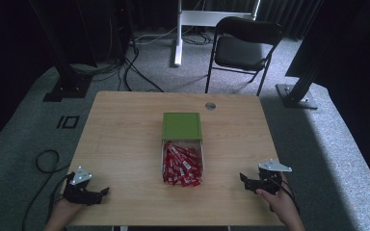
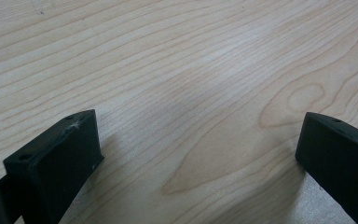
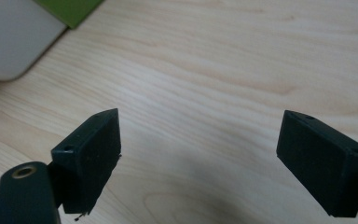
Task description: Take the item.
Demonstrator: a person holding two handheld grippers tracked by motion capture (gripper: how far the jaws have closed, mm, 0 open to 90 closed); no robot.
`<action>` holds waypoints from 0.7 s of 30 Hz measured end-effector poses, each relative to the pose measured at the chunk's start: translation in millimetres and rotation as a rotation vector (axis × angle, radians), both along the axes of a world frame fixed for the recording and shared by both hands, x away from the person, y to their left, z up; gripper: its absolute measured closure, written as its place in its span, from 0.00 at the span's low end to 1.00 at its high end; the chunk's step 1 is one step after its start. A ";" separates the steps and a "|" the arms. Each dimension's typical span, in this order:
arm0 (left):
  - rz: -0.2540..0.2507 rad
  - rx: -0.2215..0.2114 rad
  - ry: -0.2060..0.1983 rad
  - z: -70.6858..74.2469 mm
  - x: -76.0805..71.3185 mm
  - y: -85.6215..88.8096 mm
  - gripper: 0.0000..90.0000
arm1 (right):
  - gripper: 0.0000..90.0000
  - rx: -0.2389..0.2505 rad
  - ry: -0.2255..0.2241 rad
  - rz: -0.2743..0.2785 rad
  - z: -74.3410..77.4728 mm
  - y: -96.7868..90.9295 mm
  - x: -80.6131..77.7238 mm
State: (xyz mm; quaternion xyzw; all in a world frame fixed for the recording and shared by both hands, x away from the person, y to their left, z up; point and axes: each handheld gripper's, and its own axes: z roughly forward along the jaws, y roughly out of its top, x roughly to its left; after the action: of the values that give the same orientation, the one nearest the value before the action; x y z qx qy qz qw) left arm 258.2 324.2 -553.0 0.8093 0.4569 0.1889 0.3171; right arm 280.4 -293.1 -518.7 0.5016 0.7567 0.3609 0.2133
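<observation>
Both hand-held black two-jaw grippers at near edge of pale wooden table [image 1: 125, 125]: left gripper [image 1: 102, 192], right gripper [image 1: 243, 179], jaws spread, empty. Clear box of red sachets [image 1: 182, 166], green lid [image 1: 182, 125], sits between, long axis running away.

Left gripper view: jaws wide over bare wood.

Right gripper view: box corner [image 3: 14, 37] up-left, slightly nearer imo.
</observation>
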 end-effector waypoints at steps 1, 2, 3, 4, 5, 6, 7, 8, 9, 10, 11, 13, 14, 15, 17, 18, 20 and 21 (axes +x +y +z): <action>0.000 0.000 0.000 0.0 0.0 0.0 0.01 | 0.15 -0.002 -0.005 0.006 1.8 1.2 0.7; 0.000 0.000 0.000 0.0 0.0 0.0 0.01 | 0.15 0.001 -0.007 0.006 3.7 2.8 1.1; 0.000 0.000 0.000 0.0 0.0 0.0 0.01 | 0.15 0.002 -0.012 0.011 5.7 4.6 1.5; 0.000 0.000 0.000 0.0 0.0 0.0 0.01 | 0.15 -0.001 -0.018 0.016 7.7 6.5 1.7; 0.000 0.000 0.000 0.0 0.0 0.0 0.01 | 0.15 0.001 -0.020 0.021 10.0 8.6 1.8; 0.001 -0.001 0.000 -0.1 0.0 -0.1 0.01 | 0.15 0.009 -0.026 0.026 12.4 10.7 1.9; 0.001 -0.001 0.000 -0.1 0.0 -0.1 0.01 | 0.15 0.019 -0.032 0.029 15.0 12.7 2.2; 0.001 -0.001 0.000 0.0 0.0 -0.1 0.01 | 0.15 0.018 -0.041 0.039 18.3 15.7 2.6; 0.001 -0.001 0.000 0.0 0.0 -0.1 0.01 | 0.15 0.018 -0.045 0.045 21.0 18.1 3.1; 0.000 -0.001 0.001 0.1 0.0 -0.1 0.01 | 0.15 0.024 -0.052 0.051 24.0 20.6 3.4; 0.000 -0.001 0.001 0.1 0.0 -0.1 0.01 | 0.15 0.025 -0.057 0.061 27.1 23.2 3.8; 0.001 0.000 0.001 0.1 0.0 -0.1 0.01 | 0.15 0.025 -0.069 0.078 33.4 28.6 4.7; 0.001 0.000 0.001 0.1 0.0 -0.1 0.01 | 0.15 0.027 -0.075 0.086 36.3 31.1 5.4; 0.001 0.000 0.001 0.1 0.0 0.0 0.01 | 0.15 0.027 -0.078 0.096 39.2 33.7 6.1; 0.001 0.000 0.001 0.1 0.0 0.0 0.01 | 0.15 0.028 -0.084 0.107 43.7 38.1 7.3; 0.001 0.000 0.001 0.1 0.0 0.0 0.01 | 0.15 0.031 -0.087 0.115 46.7 41.1 8.3; 0.001 -0.001 0.001 0.1 0.0 -0.1 0.01 | 0.15 0.032 -0.095 0.124 51.0 45.5 10.1; 0.001 0.000 0.001 0.1 0.0 0.0 0.01 | 0.15 0.034 -0.098 0.130 53.0 47.5 10.9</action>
State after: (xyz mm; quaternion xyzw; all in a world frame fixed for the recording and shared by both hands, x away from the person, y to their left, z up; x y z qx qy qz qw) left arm 258.1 324.2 -552.9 0.8093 0.4574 0.1884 0.3168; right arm 291.3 -245.5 -465.7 0.4366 0.7701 0.4109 0.2177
